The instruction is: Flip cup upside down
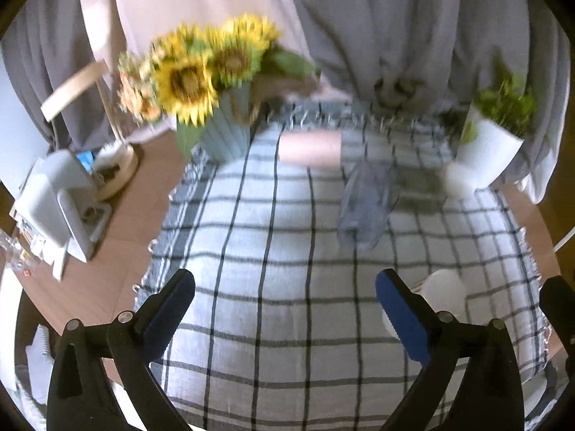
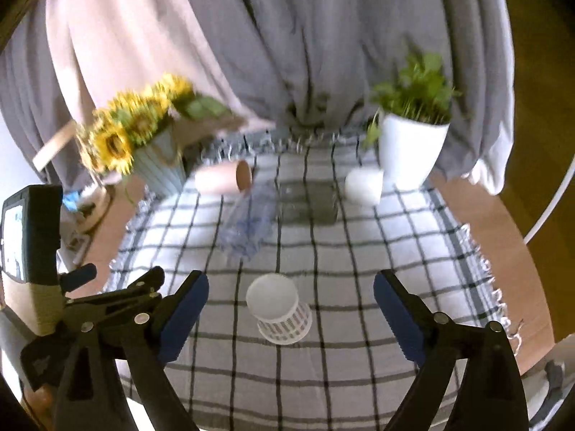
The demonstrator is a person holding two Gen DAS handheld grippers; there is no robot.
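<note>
The right gripper (image 2: 291, 309) gapes wide, empty, around an upside-down cup (image 2: 278, 309). The left gripper (image 1: 285, 305) gapes empty too.

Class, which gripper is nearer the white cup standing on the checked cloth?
Right. The right gripper frames the white cup between open jaws; the left gripper has it off to its right.

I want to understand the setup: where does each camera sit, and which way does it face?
Left wrist: on the left gripper, facing forward over the checked cloth toward the sunflowers; its own open fingers show.
Right wrist: on the right gripper, facing the white cup standing mouth-down; its open fingers and the left gripper's body show.
Shared: cloth, sunflowers, potted plant, clear plastic bottle, curtains.
</note>
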